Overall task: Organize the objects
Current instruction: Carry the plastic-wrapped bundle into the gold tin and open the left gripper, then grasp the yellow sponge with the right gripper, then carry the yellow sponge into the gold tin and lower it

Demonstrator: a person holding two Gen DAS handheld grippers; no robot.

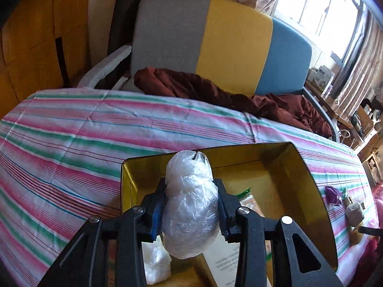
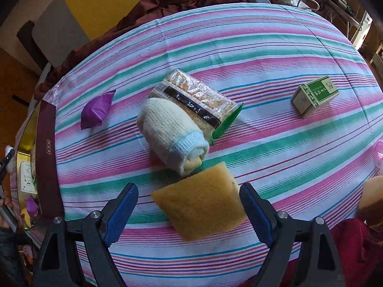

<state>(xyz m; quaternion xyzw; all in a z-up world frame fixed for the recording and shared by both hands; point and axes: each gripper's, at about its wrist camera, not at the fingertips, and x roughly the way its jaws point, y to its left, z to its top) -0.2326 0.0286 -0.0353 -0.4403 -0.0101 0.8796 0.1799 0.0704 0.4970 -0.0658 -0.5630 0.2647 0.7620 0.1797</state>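
left claw (image 1: 191, 211) clamped on plastic-wrapped bundle (image 1: 190, 205) – held over gold tin (image 1: 308, 167) for drop-in | right claw (image 2: 189, 211) wide open, straddling yellow sponge (image 2: 201, 205) on near tabletop (image 2: 263, 47) – likely next pick, not gripped

Left gripper (image 1: 191, 205): black plastic linkage arms with triangular cut-outs, silver round screw heads at the pivots, blue ribbed pads inside the fingers (image 1: 156, 211). Right gripper (image 2: 189, 211): same black arms, silver screws, blue serrated pads (image 2: 122, 210).
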